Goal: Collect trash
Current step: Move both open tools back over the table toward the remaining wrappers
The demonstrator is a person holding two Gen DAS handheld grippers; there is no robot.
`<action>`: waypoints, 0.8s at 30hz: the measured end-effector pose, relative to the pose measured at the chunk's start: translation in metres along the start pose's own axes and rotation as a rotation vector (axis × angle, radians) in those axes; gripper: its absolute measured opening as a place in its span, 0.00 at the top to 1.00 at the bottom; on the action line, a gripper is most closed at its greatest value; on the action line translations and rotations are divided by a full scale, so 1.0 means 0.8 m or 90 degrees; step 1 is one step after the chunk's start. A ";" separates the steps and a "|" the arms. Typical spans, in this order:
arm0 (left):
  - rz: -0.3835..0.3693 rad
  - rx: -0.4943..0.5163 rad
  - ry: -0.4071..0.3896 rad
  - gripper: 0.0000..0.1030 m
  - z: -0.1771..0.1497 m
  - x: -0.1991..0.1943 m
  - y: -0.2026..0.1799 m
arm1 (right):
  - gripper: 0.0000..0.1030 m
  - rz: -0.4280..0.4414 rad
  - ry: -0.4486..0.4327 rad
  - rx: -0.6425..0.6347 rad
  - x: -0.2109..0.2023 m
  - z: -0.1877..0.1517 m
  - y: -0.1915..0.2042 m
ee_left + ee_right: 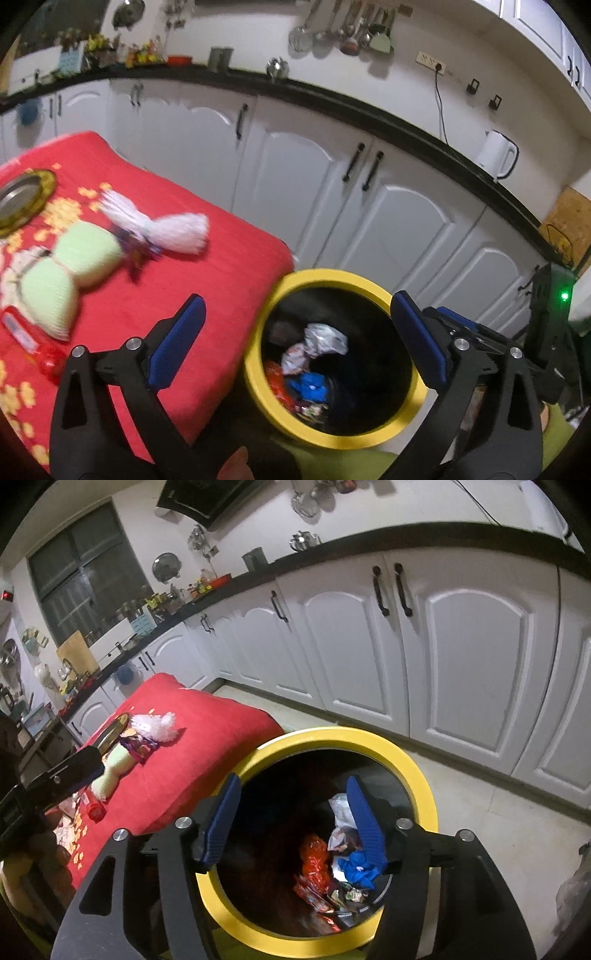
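Grippers poised over the bin: both of my hand-held tools hang above the yellow-rimmed trash bin [334, 432], and neither carries anything. My left gripper [299, 343] stands spread wide with nothing between its blue pads; my right gripper [293, 819] is partly open, its jaws bare too, looking straight down into the bin's dark mouth. No earlier view is at hand, so I speak only of how they stand.

Inside the bin lie a crumpled white wrapper [325, 339], a blue scrap [356, 867] and red snack packets [314, 860], so part of the collecting looks done.

What remains, by my reading, lies on the red cloth-covered table [177, 295] to the left of the bin. The purple-and-orange wrapper [138, 251] sits on the far part of the cloth, up and to the left of my left gripper, tucked between a white frilly bundle [173, 227] and two pale green knitted pieces [70, 266]. Its long axis runs roughly from near-left to far-right, though blur makes that uncertain. My left hand is the nearer one; the right would have to cross the bin and the table edge.

The white bundle touches or overlaps the wrapper on its far side and the green pieces crowd its near side, so a clean pinch may snag either. A brass-rimmed plate [22, 203] lies at the far left, a small red item [96, 810] near the table's near edge. White cabinets [461, 646] run behind, well apart.
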State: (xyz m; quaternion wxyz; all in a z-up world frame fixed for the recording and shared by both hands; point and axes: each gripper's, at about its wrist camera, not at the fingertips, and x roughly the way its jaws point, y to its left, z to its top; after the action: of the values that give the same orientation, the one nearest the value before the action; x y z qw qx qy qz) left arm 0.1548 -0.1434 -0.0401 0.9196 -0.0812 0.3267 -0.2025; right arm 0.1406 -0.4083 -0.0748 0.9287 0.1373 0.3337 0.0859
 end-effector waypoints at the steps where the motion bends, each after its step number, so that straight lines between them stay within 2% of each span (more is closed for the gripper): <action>1: 0.008 0.003 -0.011 0.11 0.002 -0.008 0.003 | 0.43 0.000 -0.002 -0.007 0.000 0.001 0.005; 5: 0.035 0.014 -0.048 0.11 0.008 -0.034 0.015 | 0.37 0.005 -0.012 -0.037 -0.006 0.005 0.030; 10: 0.061 0.018 -0.080 0.11 0.009 -0.064 0.032 | 0.36 0.008 -0.020 -0.060 -0.013 0.007 0.052; 17: 0.067 0.009 -0.105 0.11 0.011 -0.092 0.051 | 0.31 0.018 -0.036 -0.085 -0.019 0.016 0.091; 24: 0.097 0.015 -0.121 0.11 0.014 -0.119 0.074 | 0.28 0.037 -0.046 -0.134 -0.023 0.018 0.130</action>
State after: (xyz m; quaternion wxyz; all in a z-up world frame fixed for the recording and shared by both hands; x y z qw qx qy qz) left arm 0.1139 -0.0494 0.0062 0.9600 -0.0640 0.2408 -0.1274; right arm 0.1284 -0.3168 -0.0208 0.9465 0.0521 0.2849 0.1425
